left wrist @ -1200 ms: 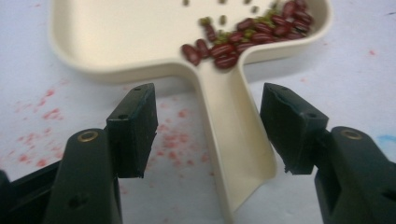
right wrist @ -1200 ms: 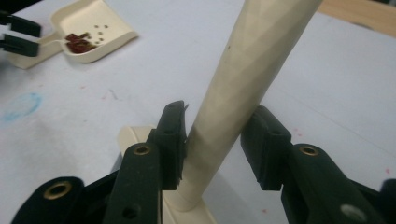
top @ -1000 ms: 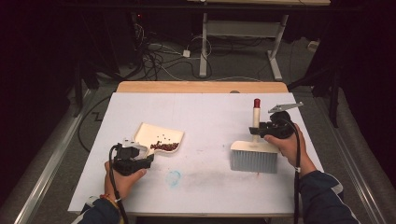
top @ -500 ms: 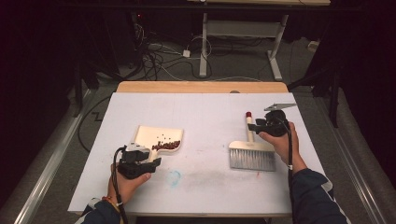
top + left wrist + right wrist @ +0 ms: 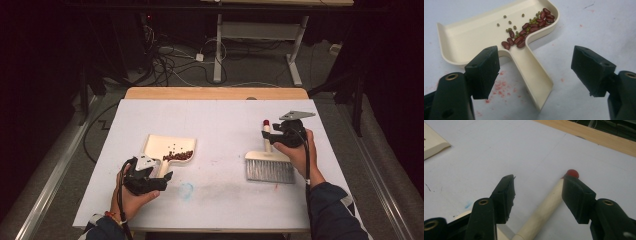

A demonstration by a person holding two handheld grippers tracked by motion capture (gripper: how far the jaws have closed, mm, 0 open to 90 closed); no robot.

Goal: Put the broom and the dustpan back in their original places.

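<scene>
A cream dustpan (image 5: 170, 149) (image 5: 474, 35) lies flat on the white table, with red and green beans (image 5: 178, 156) (image 5: 529, 27) heaped at its back wall. My left gripper (image 5: 165, 173) (image 5: 536, 62) is open. Its jaws have just been opening and straddle the pan's handle (image 5: 534, 75) without touching it. At the right lies a brush (image 5: 270, 169) with grey bristles and a cream, red-tipped handle (image 5: 266, 136) (image 5: 544, 210). My right gripper (image 5: 268, 135) (image 5: 539, 186) is open too, its jaws widening, and the handle lies between them.
The table (image 5: 220, 120) has a wooden far edge (image 5: 215, 93). A blue smudge (image 5: 186, 190) marks the sheet near the left hand, and red specks (image 5: 499, 87) lie beside the pan's handle. Cables and desk legs (image 5: 217, 45) are on the floor behind.
The brush handle has come down from standing to lying on the table. Both grippers' jaws have spread wider and let go of the pan handle and the brush handle.
</scene>
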